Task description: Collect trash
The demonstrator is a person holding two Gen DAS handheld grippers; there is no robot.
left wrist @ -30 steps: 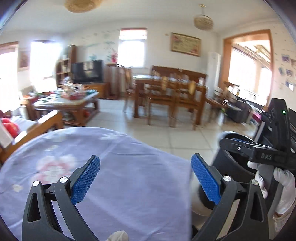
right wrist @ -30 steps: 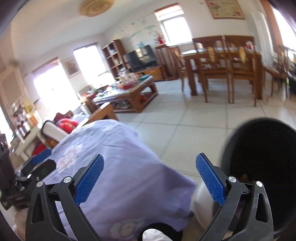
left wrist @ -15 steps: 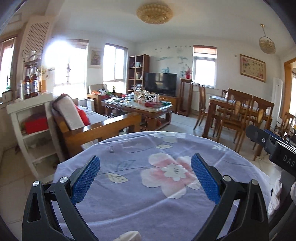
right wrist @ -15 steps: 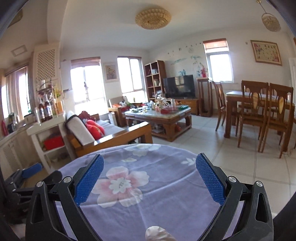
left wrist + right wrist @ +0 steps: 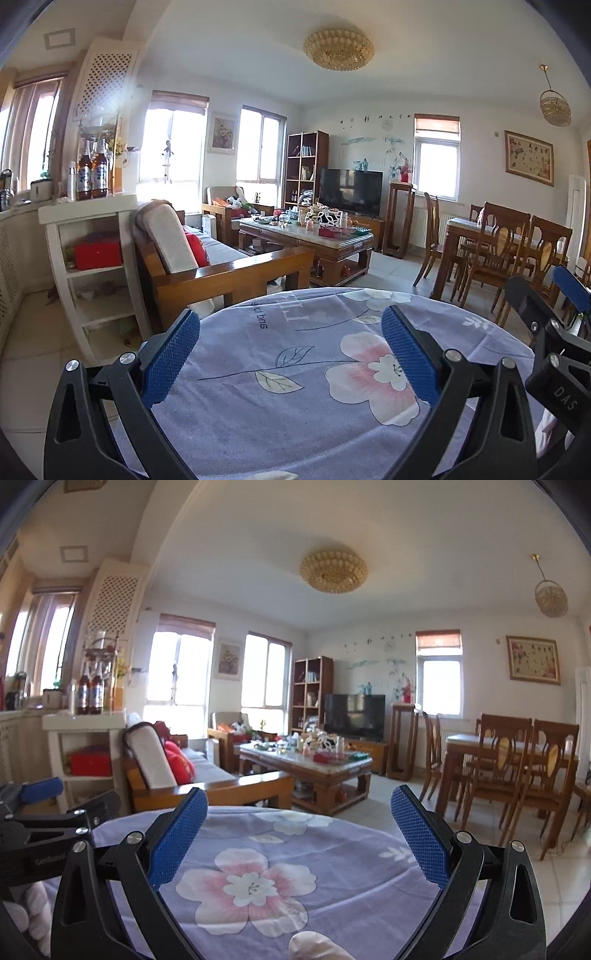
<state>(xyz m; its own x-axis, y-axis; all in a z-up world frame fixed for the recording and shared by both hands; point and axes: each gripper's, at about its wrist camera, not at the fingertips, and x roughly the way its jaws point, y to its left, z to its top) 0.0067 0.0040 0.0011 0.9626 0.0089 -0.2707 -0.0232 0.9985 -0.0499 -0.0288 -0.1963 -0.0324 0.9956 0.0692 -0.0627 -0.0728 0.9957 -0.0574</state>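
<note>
My left gripper [image 5: 291,356] is open and empty, held above a round table covered with a purple flowered cloth [image 5: 295,387]. My right gripper [image 5: 299,840] is open and empty above the same cloth [image 5: 332,849]. The right gripper shows at the right edge of the left wrist view [image 5: 554,314], and the left gripper shows at the left edge of the right wrist view [image 5: 40,812]. No trash and no bin are in view; the cloth that shows is bare.
A wooden sofa [image 5: 229,273] with red cushions stands beyond the table. A white shelf unit [image 5: 92,266] with bottles is at the left. A cluttered coffee table [image 5: 310,236], a TV [image 5: 351,192] and a dining table with chairs [image 5: 509,243] stand farther off.
Both views swung left and up, away from the black bin at the table's right side, which has left view. The cloth and the living room now fill the views. Both grippers stayed open.
</note>
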